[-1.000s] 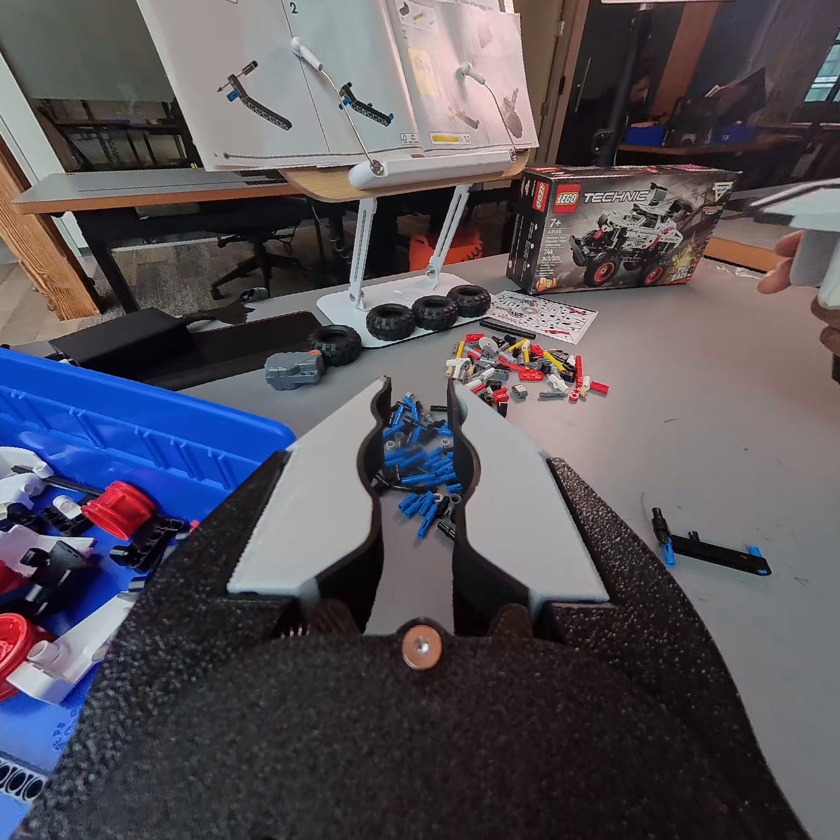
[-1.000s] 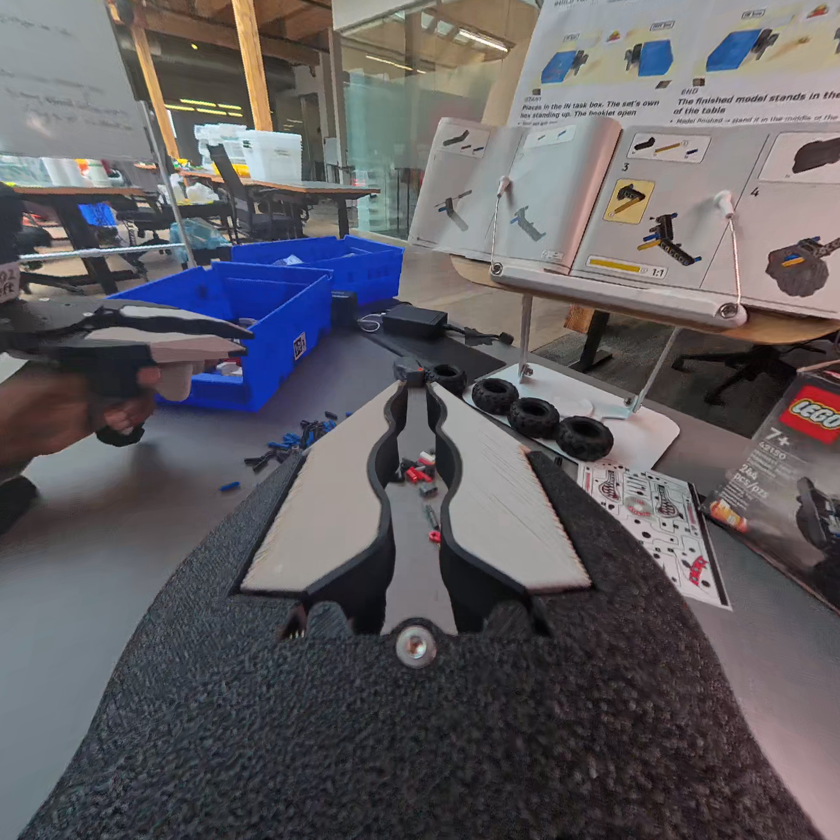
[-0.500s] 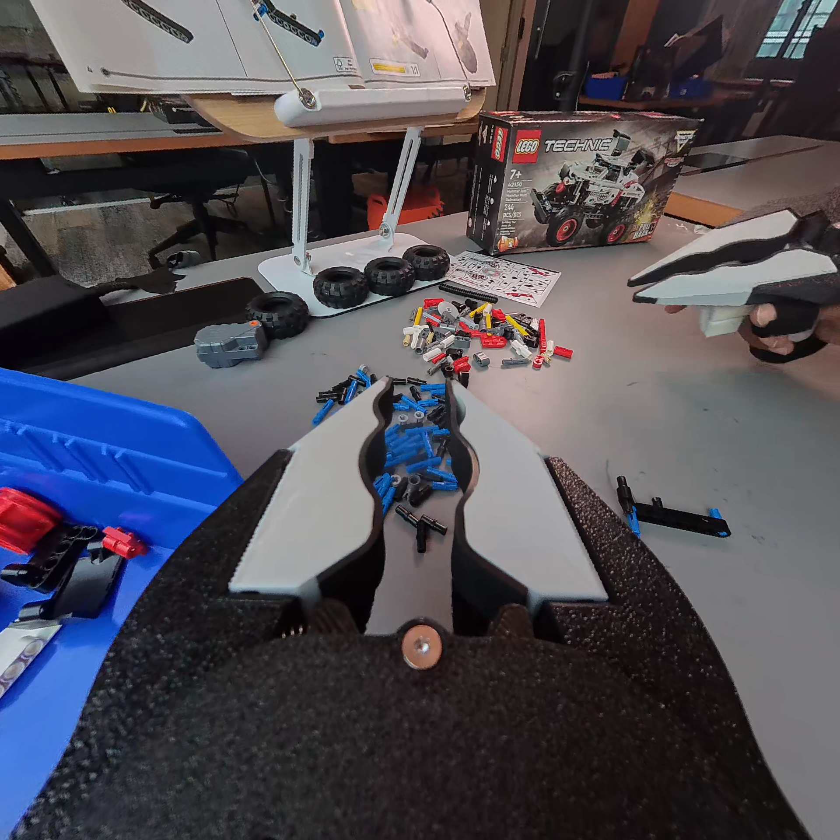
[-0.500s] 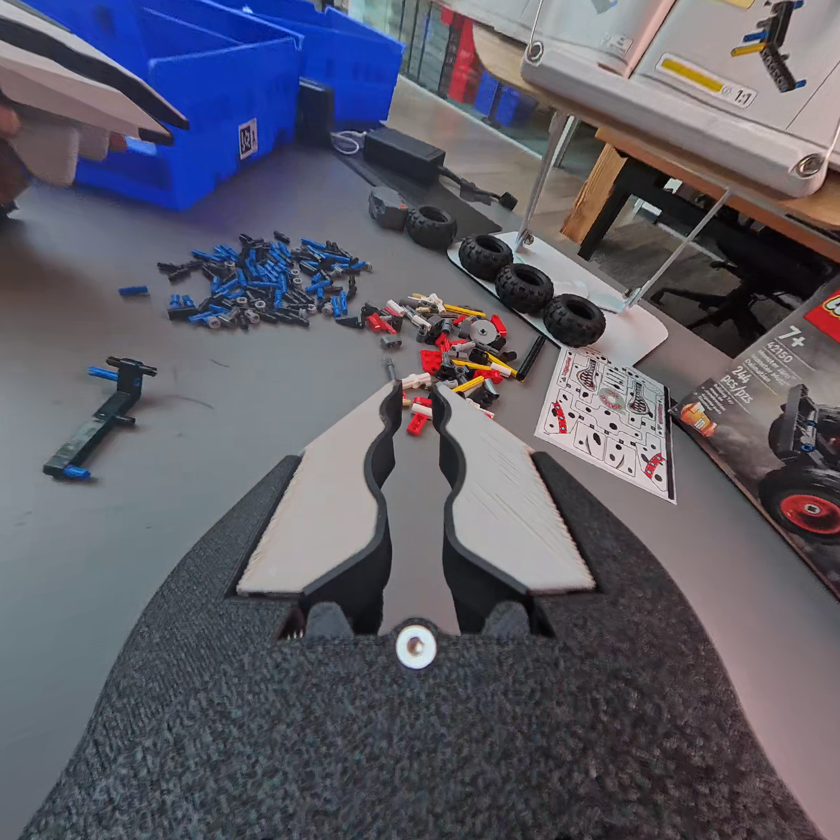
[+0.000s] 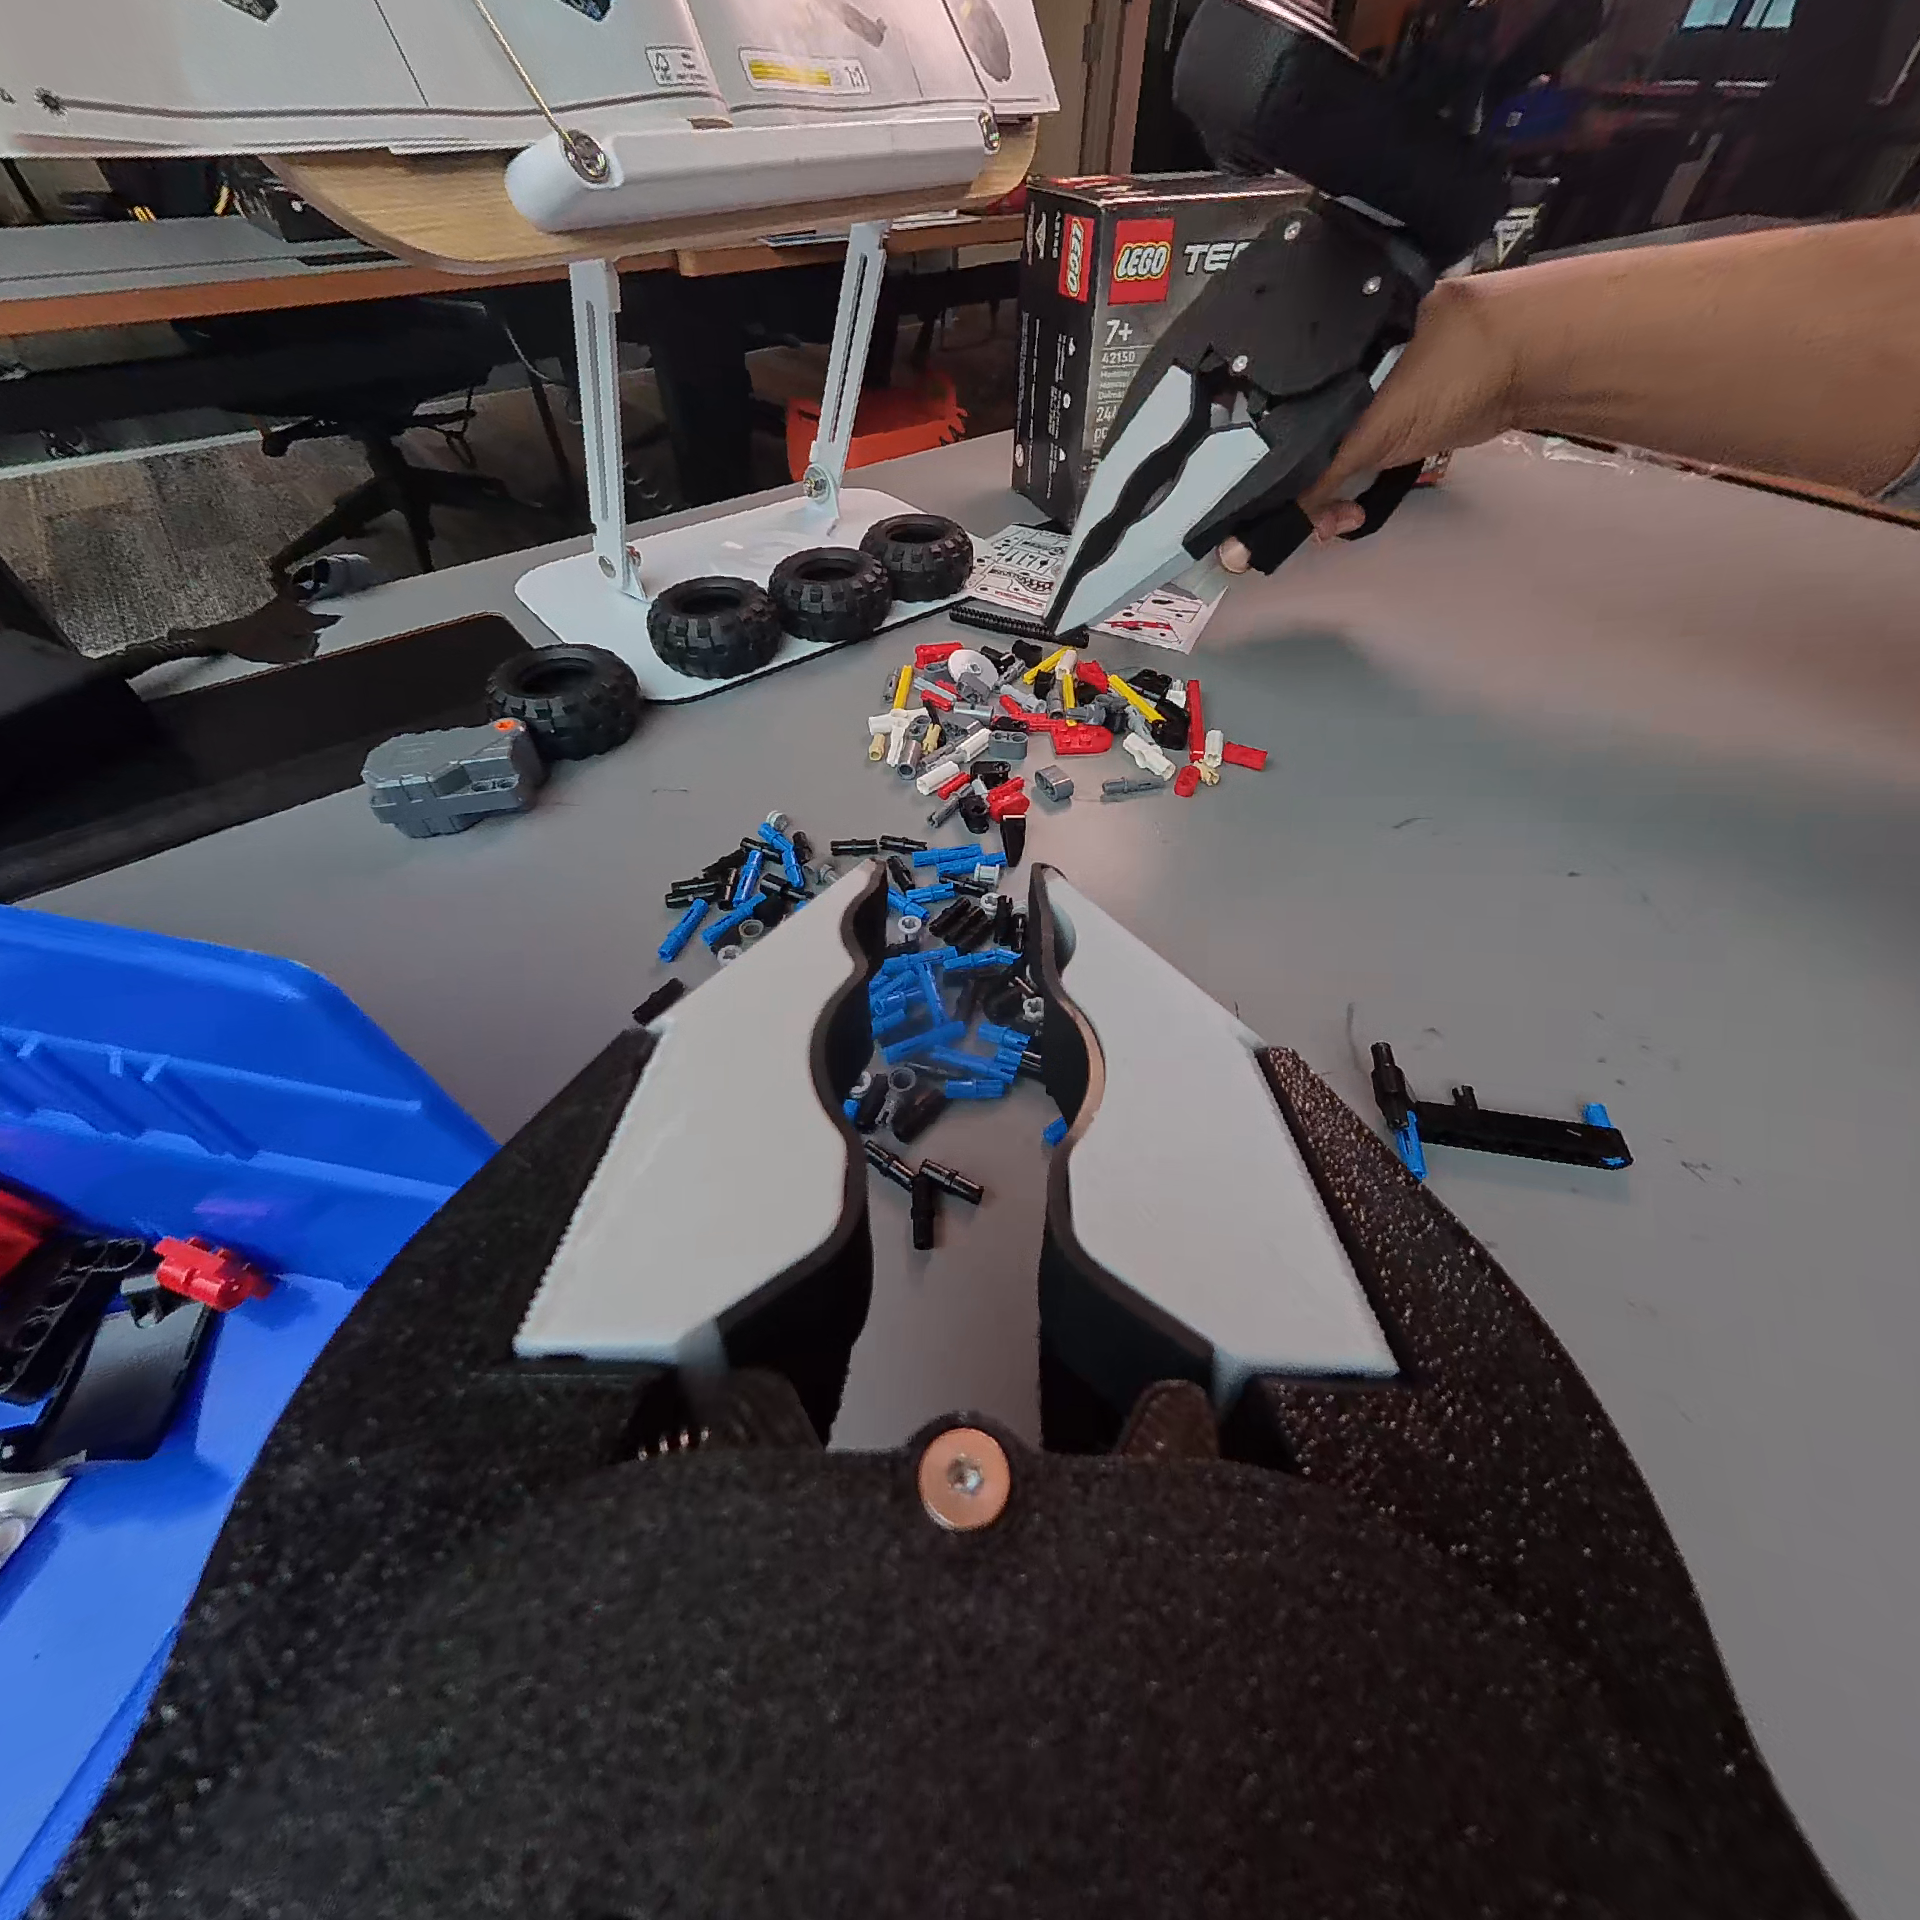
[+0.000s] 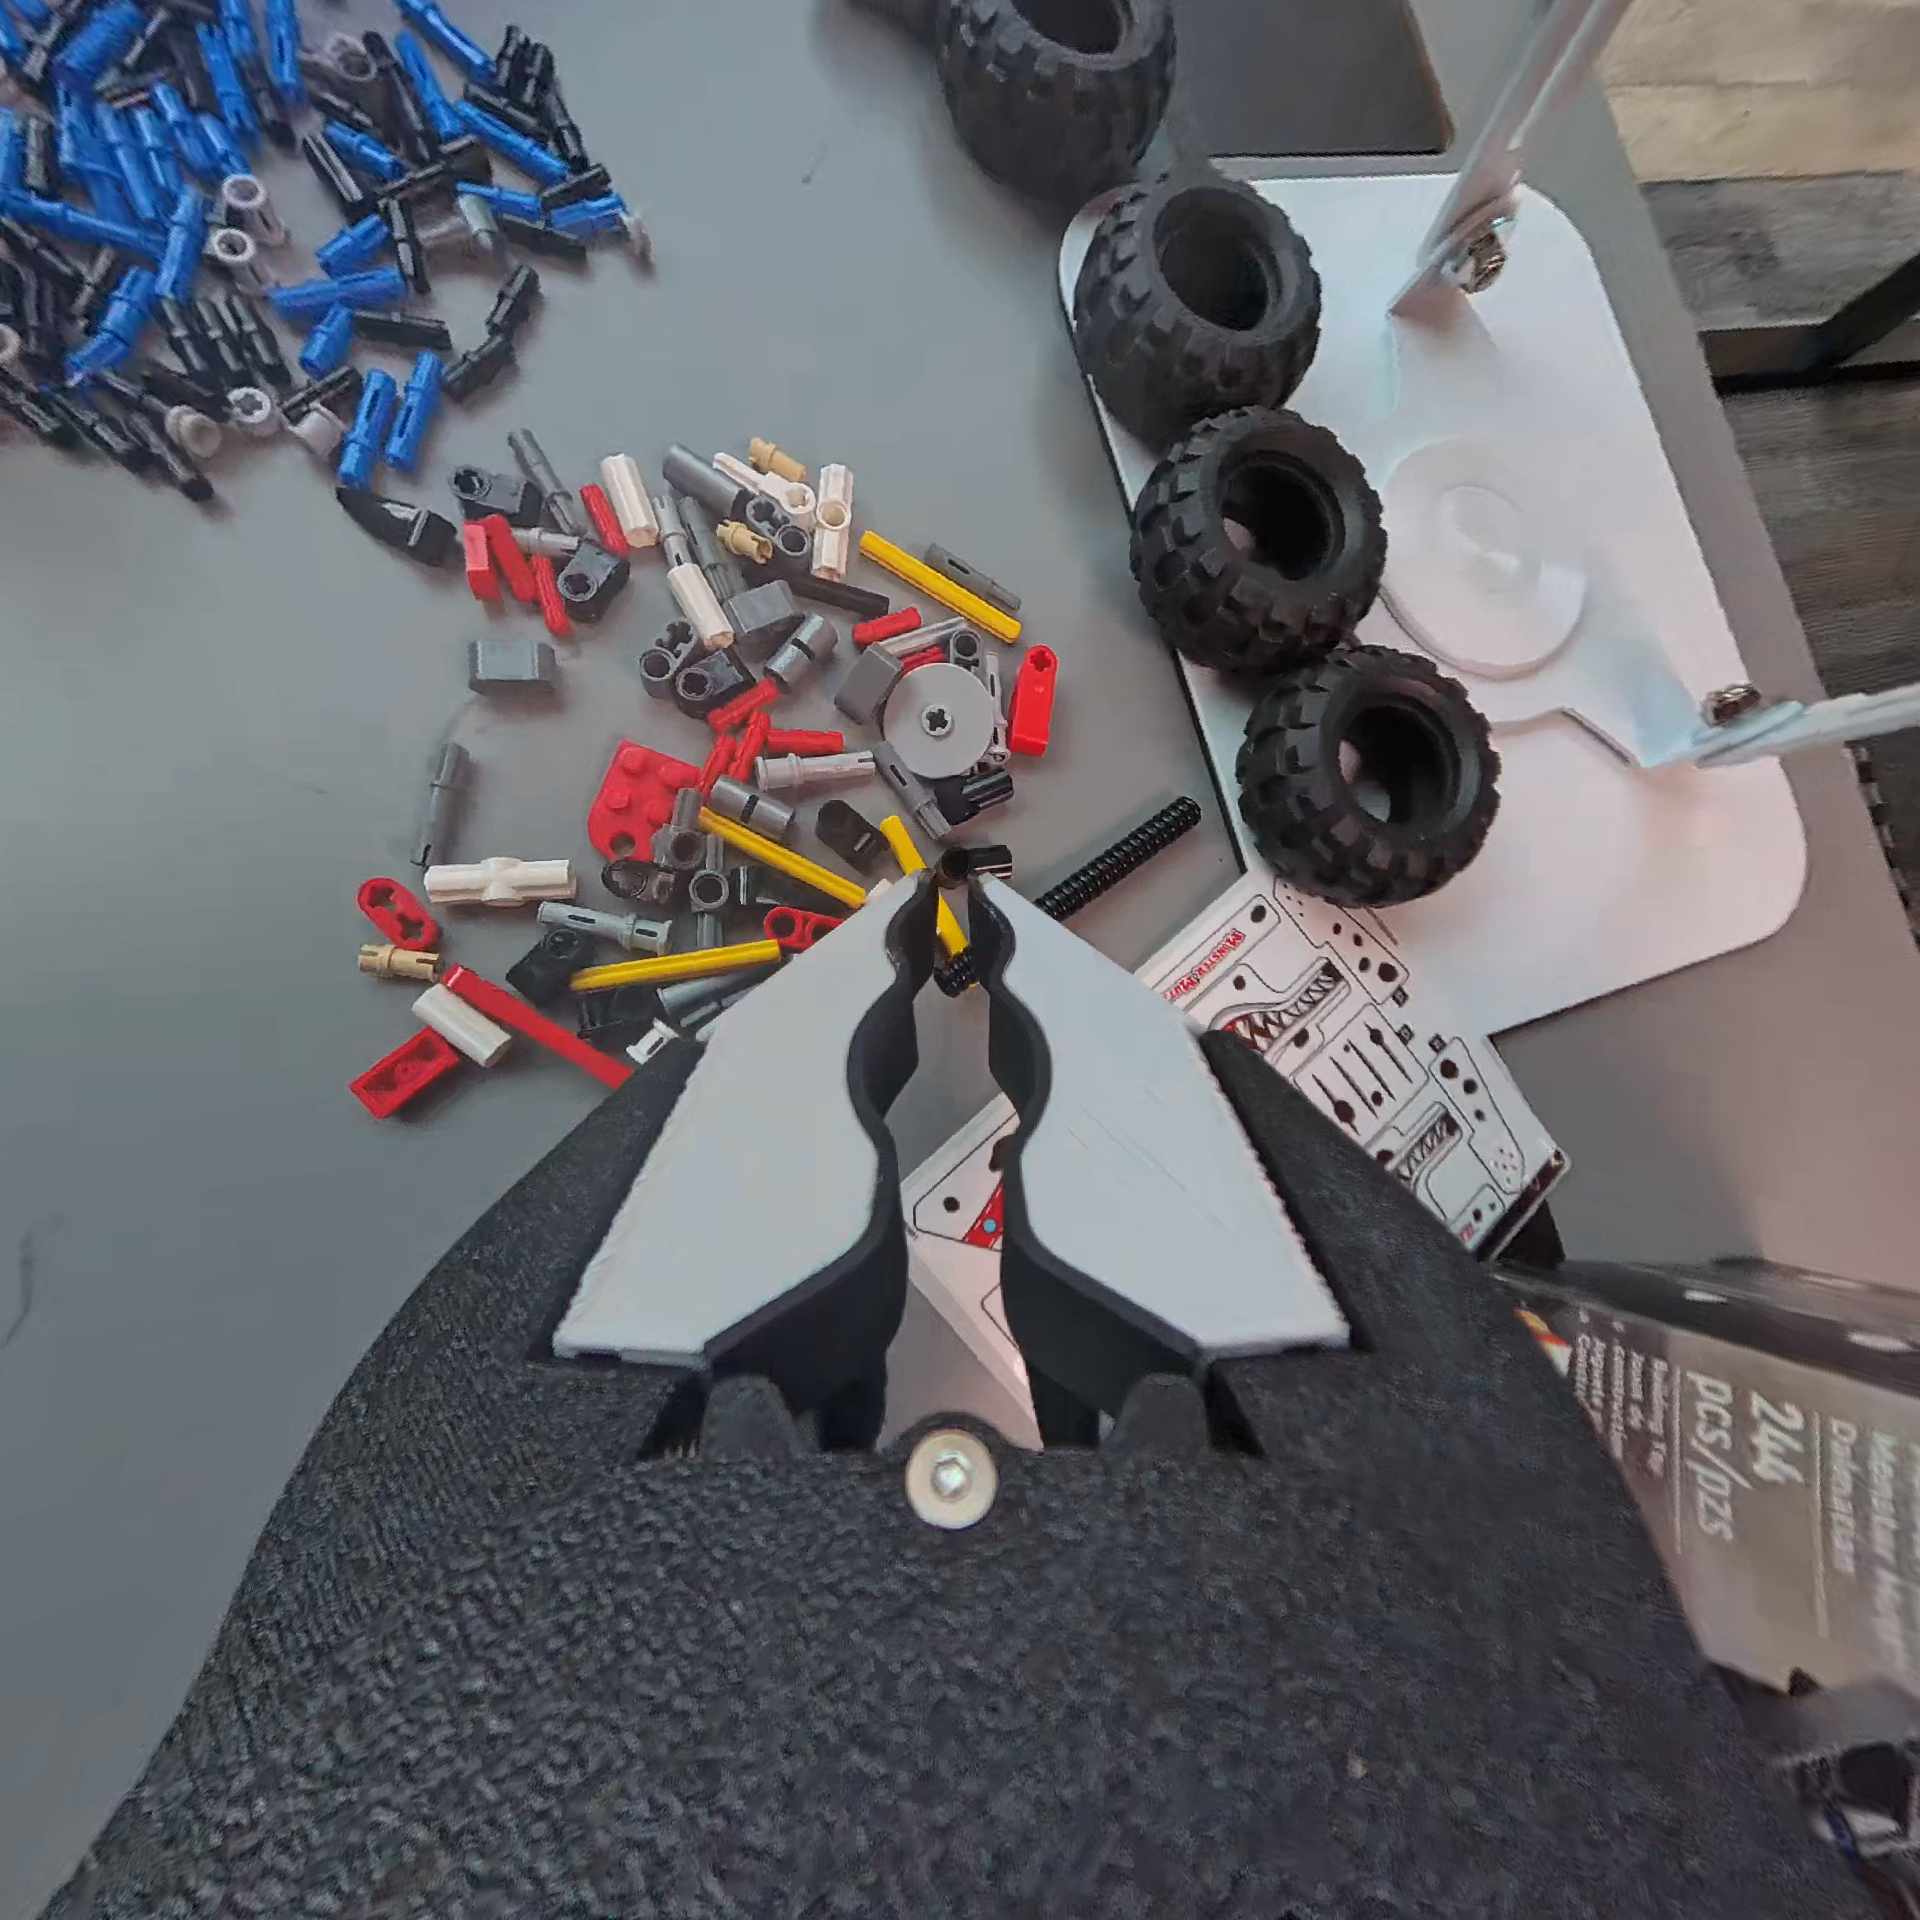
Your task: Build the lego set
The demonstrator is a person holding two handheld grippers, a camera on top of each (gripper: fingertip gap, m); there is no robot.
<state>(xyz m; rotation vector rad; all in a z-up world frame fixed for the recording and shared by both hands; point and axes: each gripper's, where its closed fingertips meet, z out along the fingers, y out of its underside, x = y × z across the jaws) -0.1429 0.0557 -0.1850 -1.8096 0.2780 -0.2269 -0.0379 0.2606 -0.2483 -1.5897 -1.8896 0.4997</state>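
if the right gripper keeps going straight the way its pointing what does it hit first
Most likely the small black connector lying right at the tips of the right gripper, at the near edge of the mixed-colour parts pile. A yellow axle already shows between the fingers. Depth is unclear, so contact may already exist.

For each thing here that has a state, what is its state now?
left gripper: jaws open, empty, above the blue and black pins
right gripper: jaws nearly shut, tips at the mixed pile
instruction booklet: open on stand
set box: upright
three tyres: on the stand base

Grey table (image 5: 1558,831); carpeted office floor (image 5: 156,520)
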